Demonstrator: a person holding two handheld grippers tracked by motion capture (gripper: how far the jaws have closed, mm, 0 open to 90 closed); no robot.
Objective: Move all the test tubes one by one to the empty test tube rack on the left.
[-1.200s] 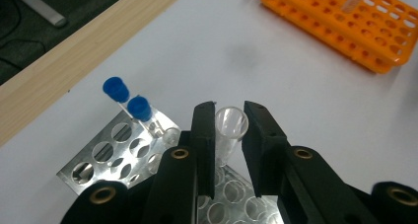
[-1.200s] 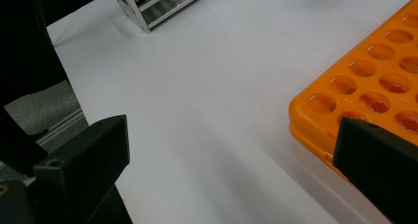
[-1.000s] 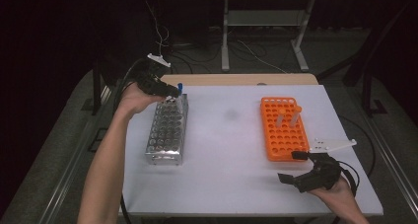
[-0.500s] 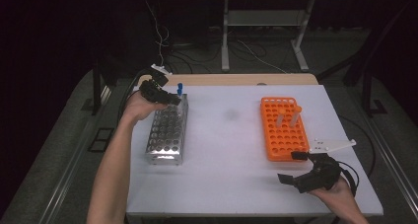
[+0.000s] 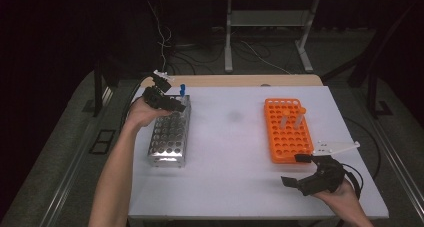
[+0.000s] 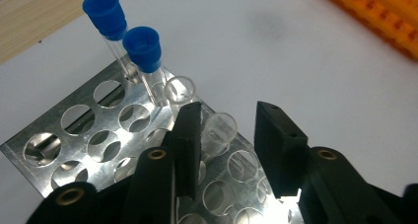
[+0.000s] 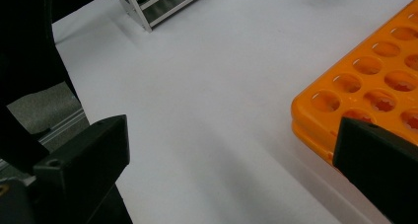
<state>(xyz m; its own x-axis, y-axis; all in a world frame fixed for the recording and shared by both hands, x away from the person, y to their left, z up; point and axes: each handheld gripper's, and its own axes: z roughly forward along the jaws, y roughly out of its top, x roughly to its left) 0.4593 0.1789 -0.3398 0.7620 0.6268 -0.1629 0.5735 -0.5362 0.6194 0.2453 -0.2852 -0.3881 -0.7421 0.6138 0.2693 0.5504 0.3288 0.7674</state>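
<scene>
On the white table (image 5: 235, 152), the metal rack (image 5: 169, 134) stands near the left edge and serves as the landmark. Over its far end hangs the left gripper (image 6: 224, 135); its jaws have just been opening and now stand apart on either side of an uncapped clear tube (image 6: 217, 132) seated in a rack hole, the pads not pressing on it. Just beyond that tube sits another open tube (image 6: 180, 90), and past it two blue-capped tubes (image 6: 143, 49) rise from the rack's far corner. Well to the right of the rack lies the orange rack (image 5: 287, 129) with a few clear tubes standing in it. Nearer the front edge than the orange rack, the right gripper (image 5: 300, 169) rests low over bare tabletop, jaws wide apart with nothing between them. Beyond the rack, a wooden strip (image 5: 235, 80) borders the table's far edge. Grey carpet, trailing cables and a metal table frame (image 5: 265, 37) fill the dim room behind.
</scene>
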